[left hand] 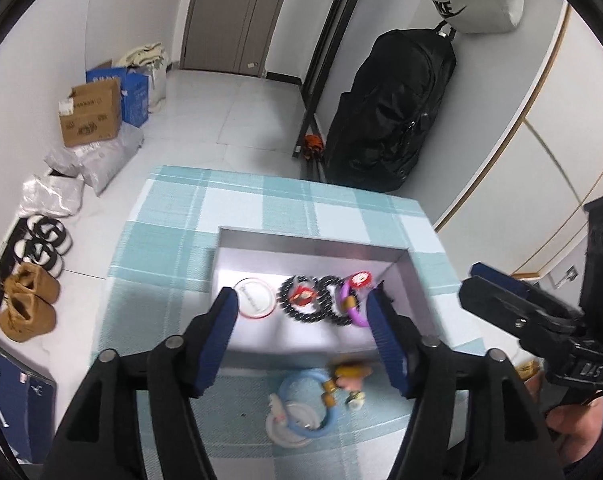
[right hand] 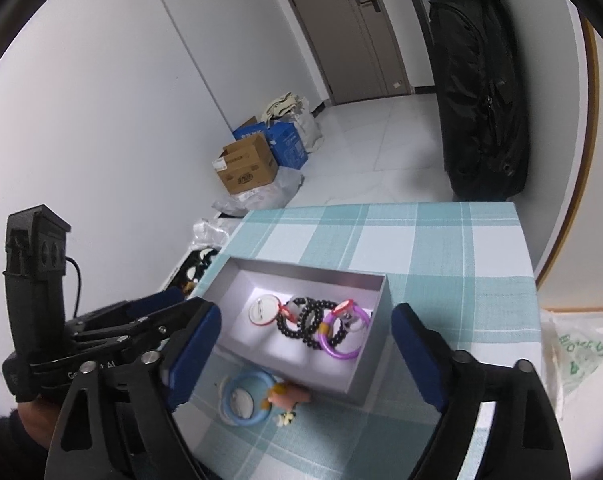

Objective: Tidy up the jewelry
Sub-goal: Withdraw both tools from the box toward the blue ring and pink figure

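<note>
- The grey box (right hand: 365,368) is lying on the checked tablecloth (right hand: 441,240), its long axis running along the table's near edge; in my right wrist view it is slanting from upper left to lower right.
- Inside it, a row is running along that same axis: a round badge (right hand: 261,310) with a red rim, two loops of black beads (right hand: 301,326) overlapping each other, and a purple bangle (right hand: 343,336) lying flat with a small red-and-white charm at its top.
- Outside the box, just beside its near wall, a light blue bangle (right hand: 243,398) is lying flat around a white disc, with a small doll charm (right hand: 287,396) touching it.
- My left gripper (left hand: 303,332) is standing with its jaws apart and nothing between the pads; it is hanging over the box's near wall, the row of jewelry showing just beyond its fingertips and the blue bangle below them.
- My right gripper (right hand: 305,356) is spread wide and is gripping nothing; the box is sitting between its two blue pads in view, touching neither.
- Around the table, a white tiled floor is showing, with cardboard boxes (right hand: 245,170) against the wall, a tall black bag (right hand: 485,92) by a grey door, and shoes (left hand: 29,300) lined up along the wall.
</note>
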### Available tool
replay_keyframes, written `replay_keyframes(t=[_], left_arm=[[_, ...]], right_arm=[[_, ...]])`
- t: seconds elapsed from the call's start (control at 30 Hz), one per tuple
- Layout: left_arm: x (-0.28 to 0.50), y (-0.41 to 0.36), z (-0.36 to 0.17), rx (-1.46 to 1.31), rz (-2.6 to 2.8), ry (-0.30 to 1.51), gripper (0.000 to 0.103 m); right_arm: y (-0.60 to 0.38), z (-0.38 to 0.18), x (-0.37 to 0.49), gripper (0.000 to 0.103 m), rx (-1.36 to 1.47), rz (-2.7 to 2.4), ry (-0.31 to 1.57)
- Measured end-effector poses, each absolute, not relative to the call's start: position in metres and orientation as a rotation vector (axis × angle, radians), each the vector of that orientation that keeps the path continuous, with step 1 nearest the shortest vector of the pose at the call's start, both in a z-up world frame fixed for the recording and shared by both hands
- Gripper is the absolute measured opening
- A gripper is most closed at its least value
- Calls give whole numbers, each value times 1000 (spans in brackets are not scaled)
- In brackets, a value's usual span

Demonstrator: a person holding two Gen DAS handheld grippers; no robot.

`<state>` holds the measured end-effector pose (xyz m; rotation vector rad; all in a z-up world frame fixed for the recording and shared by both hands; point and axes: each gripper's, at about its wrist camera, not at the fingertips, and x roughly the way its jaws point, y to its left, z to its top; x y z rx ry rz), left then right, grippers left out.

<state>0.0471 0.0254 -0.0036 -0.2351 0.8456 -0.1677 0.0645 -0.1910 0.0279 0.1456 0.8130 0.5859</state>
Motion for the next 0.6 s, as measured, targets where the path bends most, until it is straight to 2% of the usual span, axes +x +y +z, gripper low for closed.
replay_keyframes(t=[0.4, 0.6], left_arm=[[21, 32, -25, -186, -156, 890, 67], [18, 23, -41, -121, -175, 946, 67]], right_arm=[[-194, 17, 44, 102, 115, 537, 829], [-192, 11, 35, 103, 60, 506, 847]])
